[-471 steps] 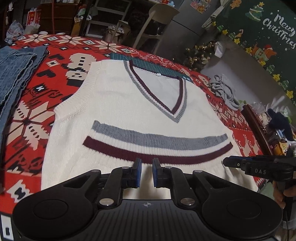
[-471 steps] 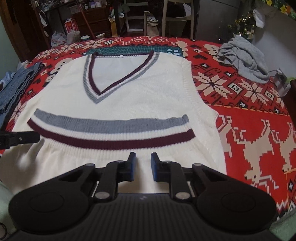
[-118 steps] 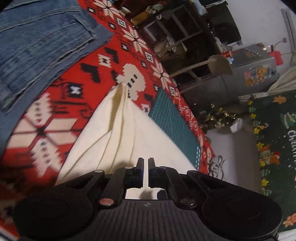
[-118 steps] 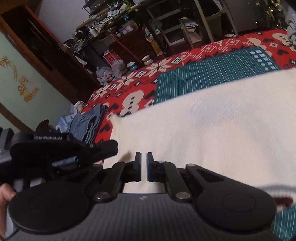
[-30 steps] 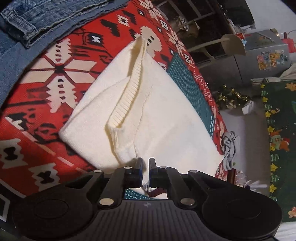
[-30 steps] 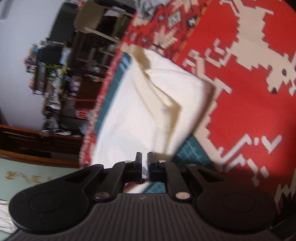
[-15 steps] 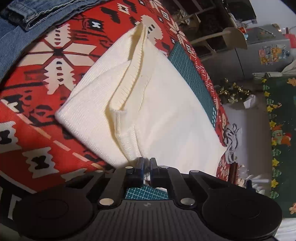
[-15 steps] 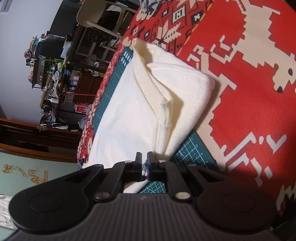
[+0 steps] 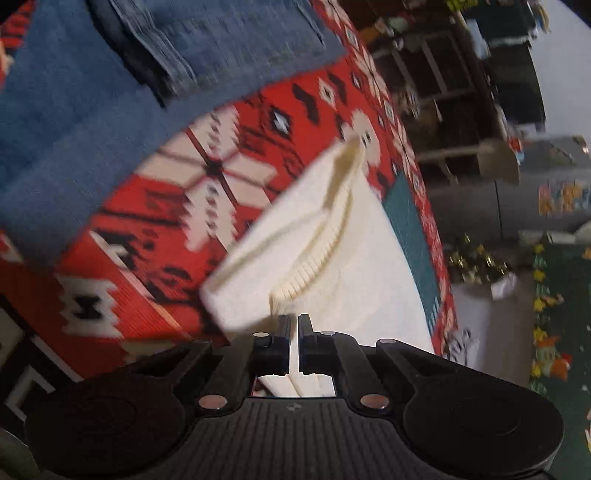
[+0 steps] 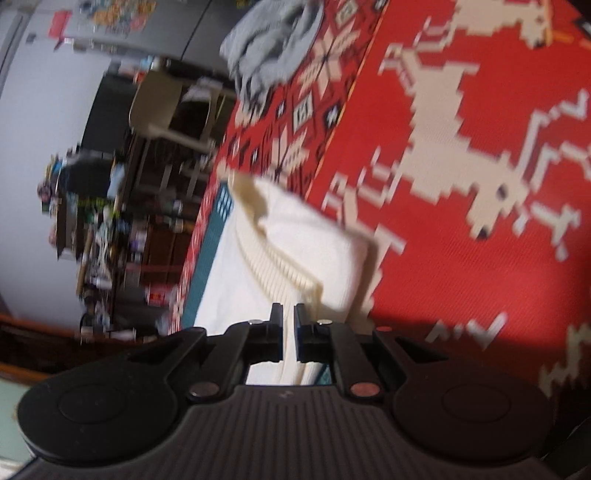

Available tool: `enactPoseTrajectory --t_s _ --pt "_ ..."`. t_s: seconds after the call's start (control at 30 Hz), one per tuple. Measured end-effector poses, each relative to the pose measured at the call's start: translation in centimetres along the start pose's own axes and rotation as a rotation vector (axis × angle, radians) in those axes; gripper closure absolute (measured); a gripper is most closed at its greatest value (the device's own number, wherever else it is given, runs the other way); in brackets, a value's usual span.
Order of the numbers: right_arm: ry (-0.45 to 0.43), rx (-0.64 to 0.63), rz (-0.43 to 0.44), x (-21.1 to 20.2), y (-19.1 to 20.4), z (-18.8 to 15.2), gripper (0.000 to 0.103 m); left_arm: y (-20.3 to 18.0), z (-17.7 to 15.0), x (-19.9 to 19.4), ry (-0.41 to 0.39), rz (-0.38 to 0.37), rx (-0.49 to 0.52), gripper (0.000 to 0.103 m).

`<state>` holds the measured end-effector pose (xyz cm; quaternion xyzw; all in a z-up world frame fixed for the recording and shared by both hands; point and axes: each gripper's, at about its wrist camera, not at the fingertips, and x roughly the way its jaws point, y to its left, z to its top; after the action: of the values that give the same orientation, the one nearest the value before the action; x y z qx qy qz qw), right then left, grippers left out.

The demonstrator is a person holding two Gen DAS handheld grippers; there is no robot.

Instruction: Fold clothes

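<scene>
We hold the cream knitted vest (image 9: 343, 273) by its near edge with both grippers. The left gripper (image 9: 293, 325) has its fingers nearly closed, with cream fabric pinched in the narrow gap; the right gripper (image 10: 289, 314) grips the same way at the opposite side. The vest lies folded on the bench, which is covered with a red patterned Christmas cloth (image 10: 480, 258), and its ribbed armhole edges (image 9: 325, 251) curl up at both outer corners. A green cutting mat (image 9: 410, 229) shows beyond the vest's far edge. To our left, folded blue denim (image 9: 110, 92) lies well apart from the vest, with open red cloth between. To our right, the cloth is open, with a crumpled grey garment (image 10: 273, 33) far off near the bench's far edge.
</scene>
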<state>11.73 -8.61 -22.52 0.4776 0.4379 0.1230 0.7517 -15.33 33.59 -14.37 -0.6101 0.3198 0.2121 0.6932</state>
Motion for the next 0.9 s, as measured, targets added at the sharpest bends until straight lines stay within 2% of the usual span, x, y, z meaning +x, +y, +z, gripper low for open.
enactPoseTrajectory --t_s 0.1,0.17,0.33,0.43,0.57,0.7,0.9 --pt "-0.033 0.018 0.001 -0.3 -0.5 0.4 0.095 0.1 0.1 -0.5 -0.030 0.016 -0.007 0.096" --pt "-0.022 0.002 0.005 -0.1 -0.3 0.4 0.094 0.0 0.0 -0.7 -0.043 0.020 -0.010 0.096" --pt "0.021 -0.087 0.043 -0.5 0.6 -0.6 0.094 -1.2 -0.4 -1.2 -0.074 -0.017 0.034 0.096" --pt "0.040 -0.126 0.038 -0.6 1.1 -1.0 0.093 -1.9 -0.6 -1.1 -0.089 -0.042 0.057 0.096" --pt "0.065 -0.186 0.017 -0.4 1.9 -1.4 0.085 -2.8 -0.7 -1.0 -0.107 -0.075 0.085 0.092" --pt "0.092 -0.256 0.034 -0.2 2.9 -1.8 0.085 -4.4 -1.2 -0.8 -0.140 -0.086 0.166 0.084" --pt "0.075 -0.347 0.081 1.1 4.6 -1.8 0.085 -7.0 -0.7 1.5 -0.141 -0.145 0.280 0.084"
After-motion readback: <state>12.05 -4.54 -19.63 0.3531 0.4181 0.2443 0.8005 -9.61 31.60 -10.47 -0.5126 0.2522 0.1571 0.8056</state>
